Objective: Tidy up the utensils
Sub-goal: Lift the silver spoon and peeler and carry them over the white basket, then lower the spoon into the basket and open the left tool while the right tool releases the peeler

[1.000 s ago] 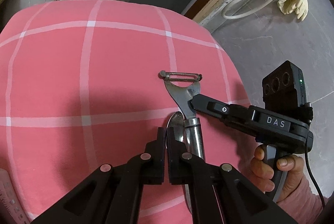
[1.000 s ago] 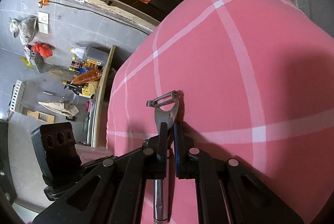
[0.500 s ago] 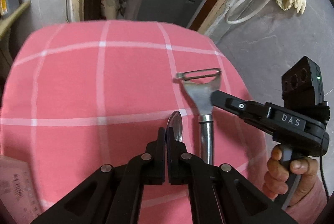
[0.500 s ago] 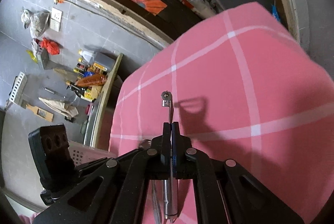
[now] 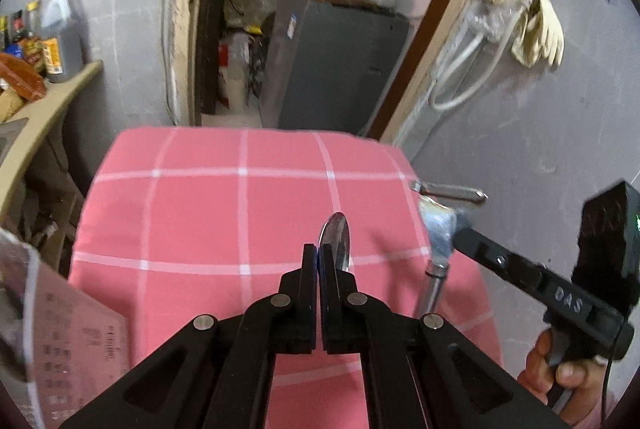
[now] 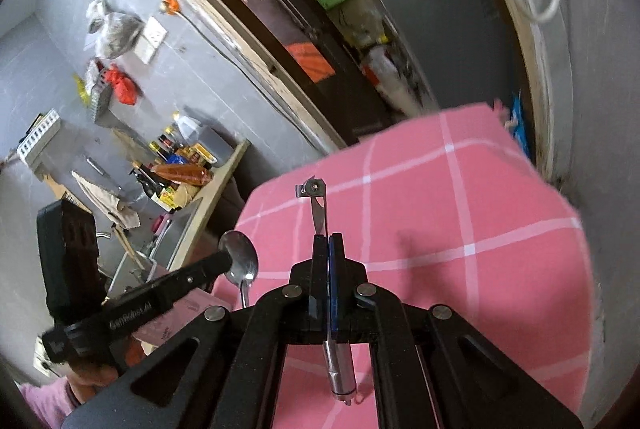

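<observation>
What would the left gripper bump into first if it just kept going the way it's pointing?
Probably the pink checked cloth: the left gripper, shut on a spoon, aims down at its bare middle. Depth is hard to judge.

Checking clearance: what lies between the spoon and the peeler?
Nothing: only bare pink cloth shows behind the gap between spoon and peeler, in the left wrist view.

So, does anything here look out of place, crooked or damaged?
Nothing looks damaged or spilled. The left gripper is shut on a spoon and the right gripper on a peeler, both held clear above the pink checked cloth, which lies flat.
</observation>
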